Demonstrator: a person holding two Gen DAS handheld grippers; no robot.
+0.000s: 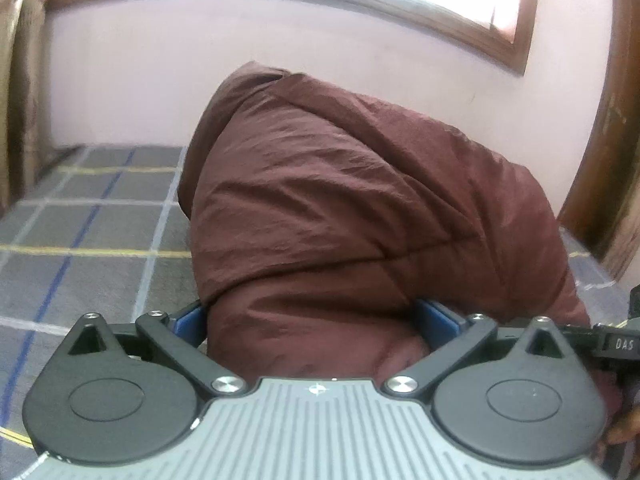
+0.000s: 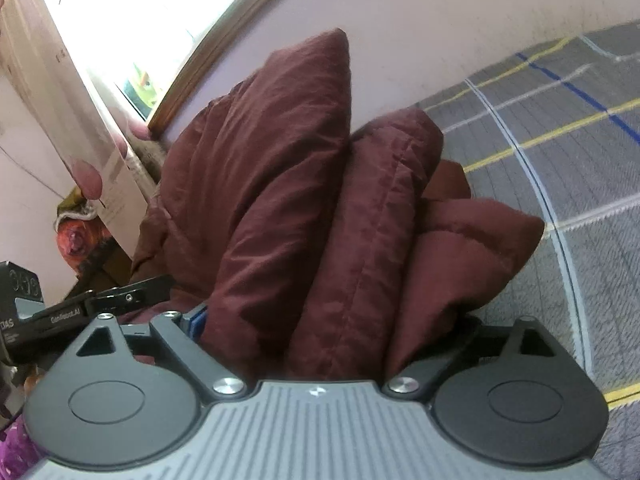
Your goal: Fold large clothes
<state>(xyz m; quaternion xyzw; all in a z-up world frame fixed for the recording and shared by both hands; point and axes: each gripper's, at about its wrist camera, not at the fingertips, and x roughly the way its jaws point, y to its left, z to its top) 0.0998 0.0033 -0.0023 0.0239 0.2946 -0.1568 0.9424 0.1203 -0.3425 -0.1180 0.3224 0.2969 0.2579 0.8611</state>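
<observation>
The left gripper (image 1: 312, 320) is clenched on a thick bunch of the maroon puffer jacket (image 1: 340, 208), its blue pads pressed into the padding on either side, and the garment rises from it in a tall hump above the checked bedspread (image 1: 88, 216). Beside it the right gripper (image 2: 332, 320) grasps another gathered part of the same jacket (image 2: 280, 184), whose folds stand up in several ridges; one blue pad shows, the other is hidden by cloth. Both seem to hold one edge lifted off the bed, so the step in hand is probably carrying that edge over to make a fold. To do it well, keep the two grippers level and apart enough to hold the edge taut, move them together, and lay the padding down flat before letting go, since the stuffing will likely spring back. The bed is covered in grey cloth with yellow, white and blue lines; behind it stand a pale wall (image 1: 140, 80) and a wood-framed window (image 1: 520, 40).
</observation>
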